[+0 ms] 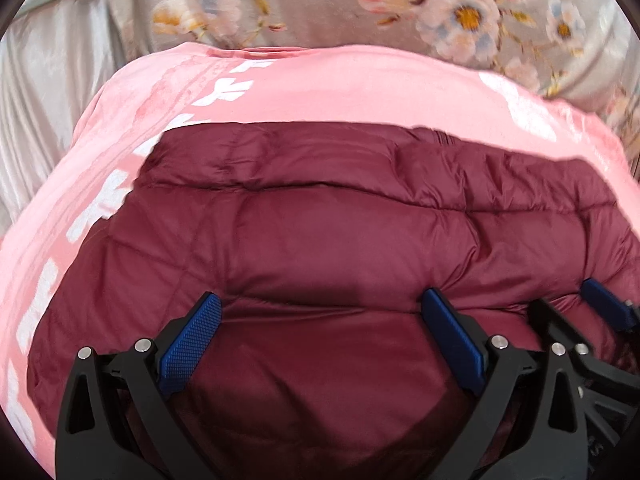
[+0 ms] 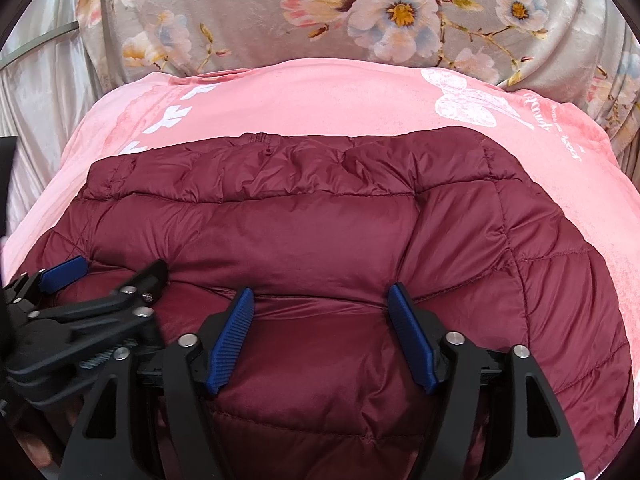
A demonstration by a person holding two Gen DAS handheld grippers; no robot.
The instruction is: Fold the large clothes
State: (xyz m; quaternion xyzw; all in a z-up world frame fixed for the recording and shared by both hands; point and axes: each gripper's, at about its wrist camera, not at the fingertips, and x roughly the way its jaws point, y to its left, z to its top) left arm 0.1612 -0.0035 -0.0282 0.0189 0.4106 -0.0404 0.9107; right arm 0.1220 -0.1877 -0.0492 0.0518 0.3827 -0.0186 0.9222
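A maroon quilted puffer jacket lies folded on a pink blanket; it also fills the right wrist view. My left gripper hovers low over the jacket's near part, jaws wide apart, with fabric bulging between the fingers but not pinched. Close beside it on the right, my right gripper stands the same way, its blue pads on either side of a puffed fold without pressing on it. Each gripper shows at the edge of the other's view: a right finger and a left finger.
The pink blanket carries white letters and a white butterfly print. Behind it rises a grey cover with large flowers. Shiny silver-grey fabric hangs at the left. A person's fingers show at the lower left.
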